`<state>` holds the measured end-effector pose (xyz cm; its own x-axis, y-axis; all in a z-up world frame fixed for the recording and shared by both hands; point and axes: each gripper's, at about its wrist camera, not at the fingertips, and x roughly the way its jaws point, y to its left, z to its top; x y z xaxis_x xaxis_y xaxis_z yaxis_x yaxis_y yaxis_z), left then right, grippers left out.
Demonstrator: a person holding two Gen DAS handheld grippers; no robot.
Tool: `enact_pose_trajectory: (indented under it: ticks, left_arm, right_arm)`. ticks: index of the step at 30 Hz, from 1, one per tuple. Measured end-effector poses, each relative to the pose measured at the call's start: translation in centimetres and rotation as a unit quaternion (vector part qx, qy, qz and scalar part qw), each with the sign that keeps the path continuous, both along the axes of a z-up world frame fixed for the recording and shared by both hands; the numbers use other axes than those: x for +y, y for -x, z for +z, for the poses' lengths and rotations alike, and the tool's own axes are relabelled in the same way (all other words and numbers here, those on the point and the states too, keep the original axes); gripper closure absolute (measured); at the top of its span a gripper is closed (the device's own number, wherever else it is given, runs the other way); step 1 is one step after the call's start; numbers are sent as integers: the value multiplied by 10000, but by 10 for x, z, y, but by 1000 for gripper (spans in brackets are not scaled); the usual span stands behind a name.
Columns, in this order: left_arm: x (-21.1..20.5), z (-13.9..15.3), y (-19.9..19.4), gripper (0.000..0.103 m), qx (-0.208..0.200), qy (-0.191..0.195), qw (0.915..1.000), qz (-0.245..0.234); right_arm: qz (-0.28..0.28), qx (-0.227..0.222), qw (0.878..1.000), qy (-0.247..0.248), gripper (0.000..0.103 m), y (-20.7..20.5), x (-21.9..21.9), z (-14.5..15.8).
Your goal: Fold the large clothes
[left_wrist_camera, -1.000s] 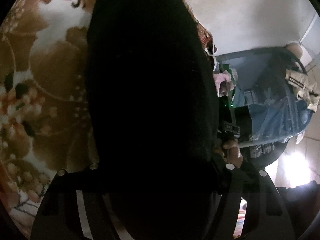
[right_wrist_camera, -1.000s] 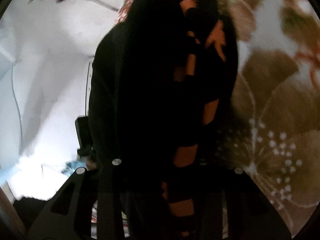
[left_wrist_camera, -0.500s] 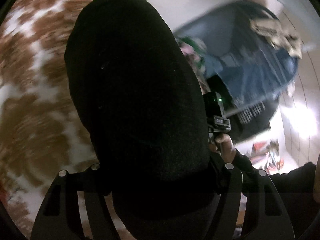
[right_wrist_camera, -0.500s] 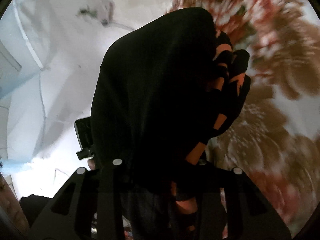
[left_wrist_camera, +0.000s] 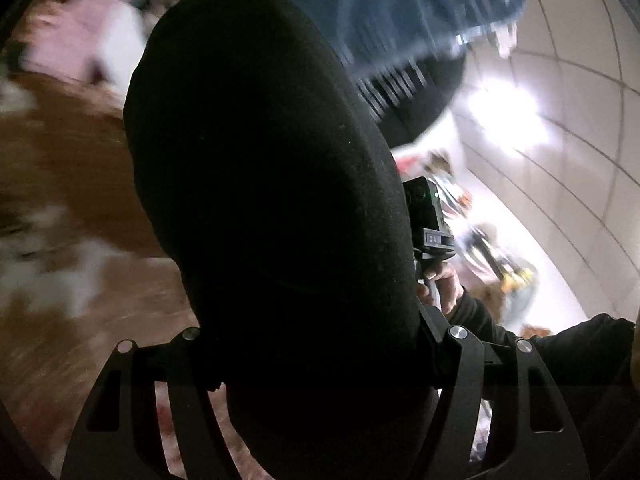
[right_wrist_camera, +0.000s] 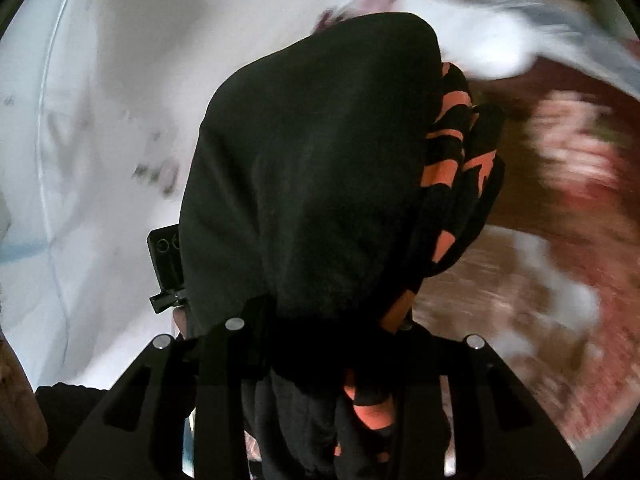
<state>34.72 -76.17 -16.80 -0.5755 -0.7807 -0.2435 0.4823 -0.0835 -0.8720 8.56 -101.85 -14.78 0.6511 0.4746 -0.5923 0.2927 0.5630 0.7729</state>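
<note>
Black garment (left_wrist_camera: pixel 272 200) fills frame centre, draped over the left gripper (left_wrist_camera: pixel 304 360) and right gripper (right_wrist_camera: pixel 320 344), both clamped on it; orange print (right_wrist_camera: pixel 448 136) centre-right.

The black garment (left_wrist_camera: pixel 272 208) is bunched up into a big dark rounded lump that fills the middle of the left wrist view, hanging in the air above the blurry brown floral surface. From the right wrist view it's the same black fabric (right_wrist_camera: pixel 312 168), with orange stripes or blocks showing along its right-hand folds.
</note>
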Motion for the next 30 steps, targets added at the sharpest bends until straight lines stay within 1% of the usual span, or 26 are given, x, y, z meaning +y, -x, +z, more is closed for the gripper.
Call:
enact_pose_trajectory:
  ticks: [1,2,3,4,5,7,8,9,10,12,13,14,15,16,18,20,21,22,23,24,25,26,27,28,29,30]
  left_arm:
    - [-21,-4,9,35,73,46,9998,-198]
    - [-52,-13,22,35,210,84,9985,-490]
    - [-69,-21,28,34,314,81,9973,-662]
    - [-77,-30,36,34,381,58,9960,-804]
    - [-96,-47,43,34,422,-32,9943,-983]
    - [-116,-77,50,34,412,-296,9922,-1137]
    - [-123,-100,51,34,360,-502,9911,-1183]
    - [-126,-123,52,34,309,-717,9896,-1212]
    - [-130,-152,53,34,242,-1041,9866,-1237]
    - [-130,-191,57,34,93,-1536,9798,-1274]
    - [-129,-205,60,33,8,-1697,9765,-1326]
    - [-125,-214,61,33,48,-1658,9769,-1344]
    - [-120,-216,60,32,135,-1569,9790,-1295]
    - [-117,-216,60,32,153,-1543,9800,-1246]
    - [-119,-214,64,30,49,-1578,9797,-1233]
    - [-118,-212,68,25,-74,-1658,9790,-1183]
    - [-118,-210,67,22,-108,-1701,9786,-1150]
    - [-118,-206,69,15,-204,-1794,9775,-1090]
    - [-122,-202,68,13,-354,-1893,9761,-1011]
    - [-115,-196,65,13,-491,-1939,9753,-935]
    - [-107,-191,64,12,-619,-1971,9746,-863]
    - [-97,-183,62,10,-859,-2049,9723,-725]
    - [-94,-177,54,5,-1067,-2125,9693,-617]
    - [-85,-165,54,5,-1511,-2253,9614,-453]
    - [-82,-156,54,5,-1858,-2337,9538,-334]
    - [-80,-143,57,6,-2257,-2423,9434,-192]
  right_arm:
    - [-197,25,9998,25,69,20,-13,1]
    - [-353,50,9994,45,69,39,-24,0]
    - [-524,97,9986,60,69,59,-33,-5]
    - [-627,144,9979,41,69,69,-39,-13]
    - [-700,208,9973,22,69,77,-45,-26]
    - [-893,458,9948,-153,69,86,-56,-77]
    - [-888,567,9943,-134,69,89,-58,-97]
    - [-855,730,9935,-156,69,82,-56,-132]
    - [-824,847,9927,-260,71,81,-57,-162]
    - [-758,1068,9907,-381,72,81,-55,-210]
    - [-742,1032,9913,-342,73,82,-54,-217]
    - [-717,947,9926,-269,72,84,-54,-222]
    - [-702,914,9931,-204,71,88,-54,-220]
    - [-673,928,9933,-115,64,88,-56,-219]
    - [-591,1006,9931,104,57,90,-58,-218]
    - [-588,1034,9929,87,52,94,-57,-218]
    - [-593,1067,9925,108,47,96,-58,-220]
    - [-615,1133,9915,156,38,92,-57,-201]
    - [-645,1241,9898,264,33,95,-57,-198]
    - [-687,1416,9862,508,20,95,-58,-198]
    - [-685,1507,9838,691,14,94,-62,-195]
    - [-665,1562,9823,788,13,98,-63,-192]
    - [-716,1711,9783,919,9,102,-64,-185]
    - [-774,1797,9756,1001,5,104,-65,-181]
    - [-829,1876,9723,1121,5,107,-67,-173]
    - [-861,1954,9670,1388,5,104,-63,-161]
